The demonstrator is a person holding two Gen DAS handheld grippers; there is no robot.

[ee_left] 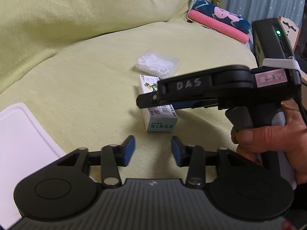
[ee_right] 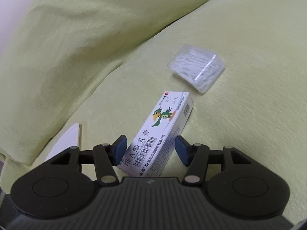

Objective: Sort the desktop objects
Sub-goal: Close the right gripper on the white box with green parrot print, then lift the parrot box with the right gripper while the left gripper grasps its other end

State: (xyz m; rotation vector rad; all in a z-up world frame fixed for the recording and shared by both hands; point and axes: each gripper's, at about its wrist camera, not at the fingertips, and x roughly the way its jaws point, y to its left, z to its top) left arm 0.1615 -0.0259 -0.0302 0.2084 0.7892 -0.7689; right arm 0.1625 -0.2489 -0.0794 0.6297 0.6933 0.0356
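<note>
A: We're over a soft, nubbly yellow-green fabric surface [ee_right: 239, 115], and right in front of us lies the long white cardboard ointment box with the green parrot print [ee_right: 163, 126], flat on its broad face, barcode up

B: And beyond it, a little apart, the small clear hard-plastic case of white floss picks [ee_right: 197, 67], a shallow rectangle with rounded corners, glinting along one edge

A: Now the right gripper [ee_right: 150, 149]. Its blue rubbery pads sit on either side of the near end of the box. From the right wrist view, the left pad looks to be against the box's side, while a sliver of fabric shows between the box and the other pad

B: So we call it part open, straddling the box, not clamped. No lift; the box rests on the fabric

A: From the left wrist view we see that same tool side-on, matte black plastic, "DAS" scrawled on its finger, a pink-edged label behind that, a green light on the camera block, and a bare hand [ee_left: 268, 143] wrapped round the grey handle

B: And the left gripper [ee_left: 153, 151]?

A: Pads apart, nothing between them but fabric, just short of the box's end face, holding nothing. Off to its left lies a smooth white flat tray with a raised rim [ee_left: 21, 134], and at the far back a folded navy and pink cloth [ee_left: 220, 19]
</note>
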